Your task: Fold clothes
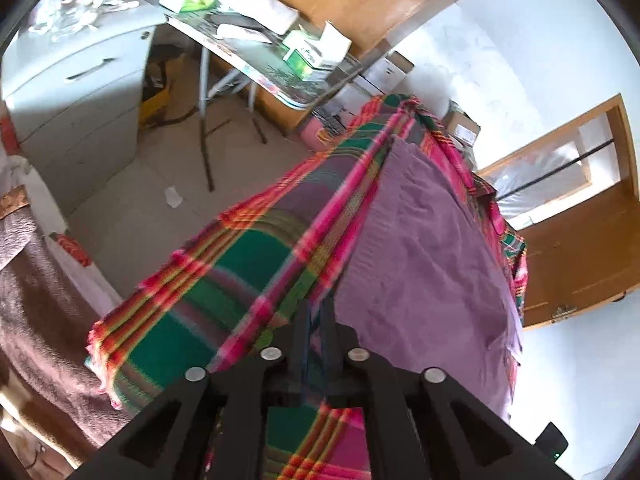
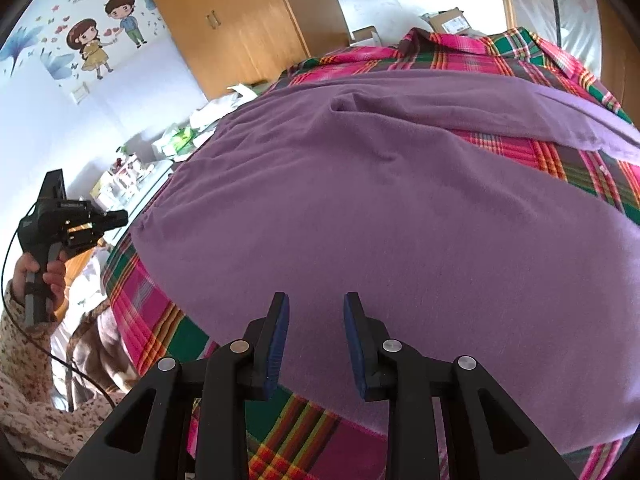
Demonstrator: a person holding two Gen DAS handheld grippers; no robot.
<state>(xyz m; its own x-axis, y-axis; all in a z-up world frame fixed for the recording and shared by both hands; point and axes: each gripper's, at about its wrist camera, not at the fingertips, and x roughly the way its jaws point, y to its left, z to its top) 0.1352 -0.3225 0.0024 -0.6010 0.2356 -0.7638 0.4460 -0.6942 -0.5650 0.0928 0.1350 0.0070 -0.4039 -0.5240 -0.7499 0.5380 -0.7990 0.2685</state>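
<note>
Setting: a lived-in home bedroom.

- Bed under a plaid bedspread [image 2: 500, 64] in pink, green and orange.
- Wooden wardrobe [image 2: 240, 20] against the wall.
- Cartoon couple wall sticker [image 2: 104, 28] with hearts.
- White drawer cabinet [image 1: 80, 92], clutter on top.
- Folding desk [image 1: 256, 64] carrying boxes and packets.
- Wooden door [image 1: 576, 240] beside white walls.

Open air above purple garment [image 2: 360, 200]

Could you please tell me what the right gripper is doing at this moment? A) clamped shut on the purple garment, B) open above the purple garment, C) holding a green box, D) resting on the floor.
B: the right gripper has its blue-padded fingers spread apart with nothing between them, above the purple garment.
</note>
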